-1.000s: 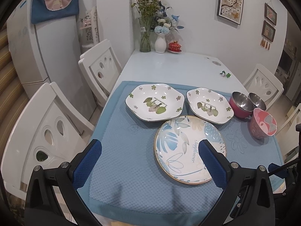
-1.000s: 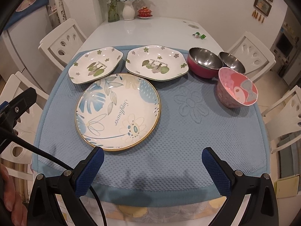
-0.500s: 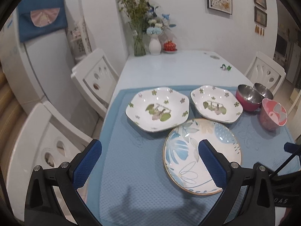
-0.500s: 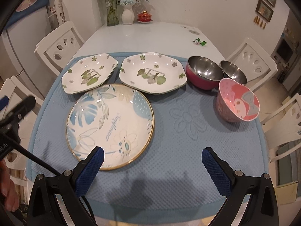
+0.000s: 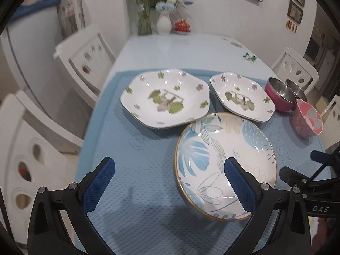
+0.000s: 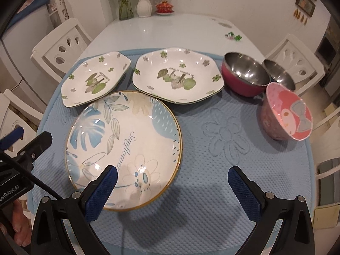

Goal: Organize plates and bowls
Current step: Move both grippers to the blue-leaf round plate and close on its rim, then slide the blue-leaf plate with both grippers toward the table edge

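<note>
- Your left gripper [image 5: 167, 182] is spread wide with nothing between its blue pads [image 5: 98, 183], hanging over the near left part of the blue mat [image 5: 131, 148].
- Your right gripper [image 6: 173, 191] is spread wide too and holds nothing; its left pad overlaps the near rim of the round blue-leaf plate [image 6: 124, 146] in the right wrist view.
- That round plate lies flat on the mat, nearest to you.
- Behind it, two white hexagonal plates with green flowers sit side by side: the left one [image 6: 95, 79], the right one [image 6: 178, 78].
- To the right of them stand a red steel-lined bowl [image 6: 244, 77] and a second steel bowl [image 6: 278, 75] just behind it.
- A pink cartoon bowl [image 6: 286, 114] rests tilted on the mat, in front of those two.
</note>
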{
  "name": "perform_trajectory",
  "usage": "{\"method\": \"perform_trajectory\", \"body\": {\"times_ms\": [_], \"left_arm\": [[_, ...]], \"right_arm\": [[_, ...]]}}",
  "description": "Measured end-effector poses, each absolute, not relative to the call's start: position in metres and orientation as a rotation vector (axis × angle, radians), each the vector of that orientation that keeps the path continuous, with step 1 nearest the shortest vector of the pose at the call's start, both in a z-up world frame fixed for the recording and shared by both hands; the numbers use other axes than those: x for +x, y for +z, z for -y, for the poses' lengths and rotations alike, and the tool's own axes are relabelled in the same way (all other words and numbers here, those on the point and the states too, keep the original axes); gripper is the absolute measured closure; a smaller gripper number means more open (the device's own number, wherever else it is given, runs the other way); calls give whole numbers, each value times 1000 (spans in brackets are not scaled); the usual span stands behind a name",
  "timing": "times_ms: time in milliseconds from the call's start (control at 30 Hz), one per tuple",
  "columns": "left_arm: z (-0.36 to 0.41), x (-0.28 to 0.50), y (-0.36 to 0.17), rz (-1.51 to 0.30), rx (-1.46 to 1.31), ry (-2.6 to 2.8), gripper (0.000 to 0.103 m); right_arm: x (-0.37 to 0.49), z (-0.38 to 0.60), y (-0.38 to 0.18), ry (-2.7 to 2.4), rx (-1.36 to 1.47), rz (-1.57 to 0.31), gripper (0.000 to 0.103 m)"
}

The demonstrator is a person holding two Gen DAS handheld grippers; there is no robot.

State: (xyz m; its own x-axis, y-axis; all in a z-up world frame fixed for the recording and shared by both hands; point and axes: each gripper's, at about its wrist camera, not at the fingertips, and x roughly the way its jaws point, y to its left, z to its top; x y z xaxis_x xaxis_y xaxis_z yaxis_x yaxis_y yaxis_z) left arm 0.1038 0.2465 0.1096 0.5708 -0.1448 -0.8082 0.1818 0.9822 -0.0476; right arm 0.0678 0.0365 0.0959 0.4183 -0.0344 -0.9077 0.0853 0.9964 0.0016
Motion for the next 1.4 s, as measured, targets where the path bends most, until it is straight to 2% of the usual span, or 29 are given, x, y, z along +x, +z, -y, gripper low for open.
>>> {"method": "perform_trajectory", "body": {"times_ms": [367, 533, 633, 700, 800, 833, 900, 967, 1400], "left_arm": [[-249, 134, 69, -1078, -38, -250, 4], [-242, 144, 53, -1126, -47, -286, 19], [-239, 148, 44, -1150, -53, -305, 32], [-237, 149, 39, -1167, -56, -318, 46], [-235, 149, 33, -1176, -61, -335, 58], [-234, 148, 33, -1170, -59, -338, 60], [-234, 149, 33, -1168, -63, -353, 74], [-235, 150, 32, -1172, -86, -376, 79], [-238, 144, 34, -1153, -102, -380, 79]], "right_arm": [[102, -24, 60, -17, 130, -1233, 1], [116, -19, 51, 11, 167, -1247, 15], [123, -17, 45, 34, 199, -1261, 26], [125, -15, 40, 42, 222, -1265, 46], [127, -13, 33, 67, 256, -1284, 61], [126, -13, 30, 71, 265, -1284, 61], [125, -11, 28, 76, 278, -1279, 65], [124, -9, 27, 77, 283, -1273, 66], [118, -13, 30, 123, 200, -1259, 68]]}}
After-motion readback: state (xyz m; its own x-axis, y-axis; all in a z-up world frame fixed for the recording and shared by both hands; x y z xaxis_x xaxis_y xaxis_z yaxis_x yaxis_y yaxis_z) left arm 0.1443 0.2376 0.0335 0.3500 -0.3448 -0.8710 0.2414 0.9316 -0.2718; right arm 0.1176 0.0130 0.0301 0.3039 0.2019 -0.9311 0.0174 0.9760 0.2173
